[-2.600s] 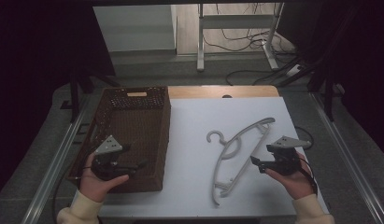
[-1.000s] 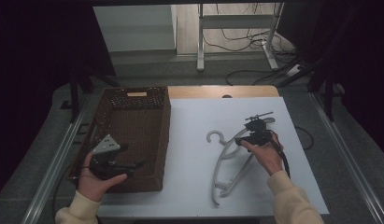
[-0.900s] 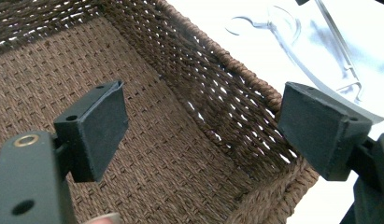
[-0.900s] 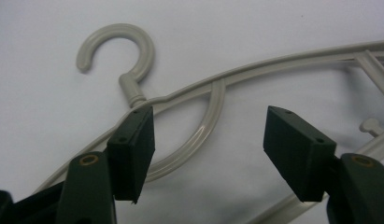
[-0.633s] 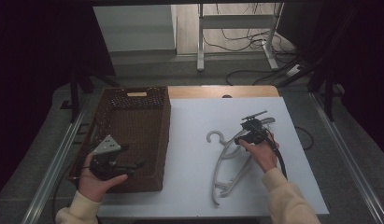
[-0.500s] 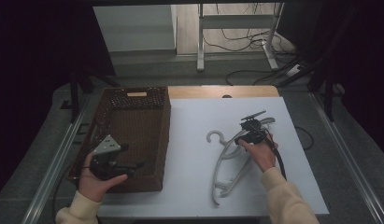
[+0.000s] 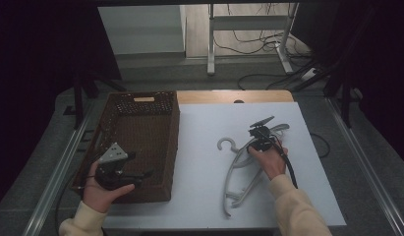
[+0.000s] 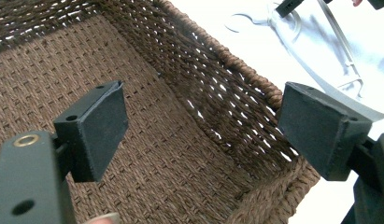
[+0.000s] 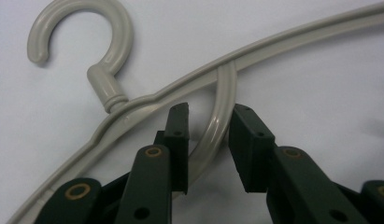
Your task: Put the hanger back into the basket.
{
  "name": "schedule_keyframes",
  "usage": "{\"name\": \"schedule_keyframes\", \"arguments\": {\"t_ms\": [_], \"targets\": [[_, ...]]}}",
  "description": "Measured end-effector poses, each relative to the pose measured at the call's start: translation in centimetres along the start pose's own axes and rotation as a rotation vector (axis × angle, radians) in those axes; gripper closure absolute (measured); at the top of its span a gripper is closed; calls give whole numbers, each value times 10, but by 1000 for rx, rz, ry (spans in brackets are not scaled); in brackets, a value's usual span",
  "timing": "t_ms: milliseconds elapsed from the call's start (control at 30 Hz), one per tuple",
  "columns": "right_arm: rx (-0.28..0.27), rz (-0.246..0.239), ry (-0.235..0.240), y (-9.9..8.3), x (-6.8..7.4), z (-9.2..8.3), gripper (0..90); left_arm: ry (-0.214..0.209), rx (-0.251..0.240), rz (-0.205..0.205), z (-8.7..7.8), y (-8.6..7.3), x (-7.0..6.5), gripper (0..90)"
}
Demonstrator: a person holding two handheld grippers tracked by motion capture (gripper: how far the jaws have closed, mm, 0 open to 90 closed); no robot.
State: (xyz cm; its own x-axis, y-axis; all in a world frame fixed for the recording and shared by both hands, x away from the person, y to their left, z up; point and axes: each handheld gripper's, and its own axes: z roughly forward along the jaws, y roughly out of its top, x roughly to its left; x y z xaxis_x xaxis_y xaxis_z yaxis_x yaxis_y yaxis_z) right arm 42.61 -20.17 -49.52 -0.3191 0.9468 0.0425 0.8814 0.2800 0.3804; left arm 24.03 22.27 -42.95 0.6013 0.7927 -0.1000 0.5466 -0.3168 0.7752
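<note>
Dim, dark-edged high view; both gripper views bright, sharp, with washed-out white glare.

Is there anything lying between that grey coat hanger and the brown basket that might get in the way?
Nothing visible does. The hanger lies on the white table to the right of the basket, with bare tabletop between them. The right gripper already straddles the hanger's inner bar, its jaws having just been closing, while the left gripper hangs open over the basket.

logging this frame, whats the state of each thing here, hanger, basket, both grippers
hanger: flat on the white table, inner bar between the right jaws, not yet clamped
basket: upright, empty
right gripper: jaws just been closing around the hanger bar, gaps left
left gripper: open wide over the basket, holding nothing
</note>
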Motion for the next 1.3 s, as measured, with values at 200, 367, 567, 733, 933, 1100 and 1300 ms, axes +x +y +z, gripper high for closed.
{"name": "schedule_keyframes", "arguments": {"t_ms": [200,367,567,733,933,1100,1300], "targets": [[24,76,-9,4,0,1,738,-3,-1,4,0,1,-1,164],[25,129,25,6,-5,1,757,0,3,3,1,0,-1,164],[9,169,64,6,-13,1,812,0,6,2,1,-1,1,164],[2,177,89,6,-16,-2,815,1,5,4,1,-1,1,164],[-18,196,138,7,-21,-9,817,2,5,4,1,-1,1,164],[-46,227,240,7,-28,-17,822,3,4,3,1,-1,2,164],[-100,260,329,6,-37,-30,827,2,4,5,1,-1,1,164]]}}
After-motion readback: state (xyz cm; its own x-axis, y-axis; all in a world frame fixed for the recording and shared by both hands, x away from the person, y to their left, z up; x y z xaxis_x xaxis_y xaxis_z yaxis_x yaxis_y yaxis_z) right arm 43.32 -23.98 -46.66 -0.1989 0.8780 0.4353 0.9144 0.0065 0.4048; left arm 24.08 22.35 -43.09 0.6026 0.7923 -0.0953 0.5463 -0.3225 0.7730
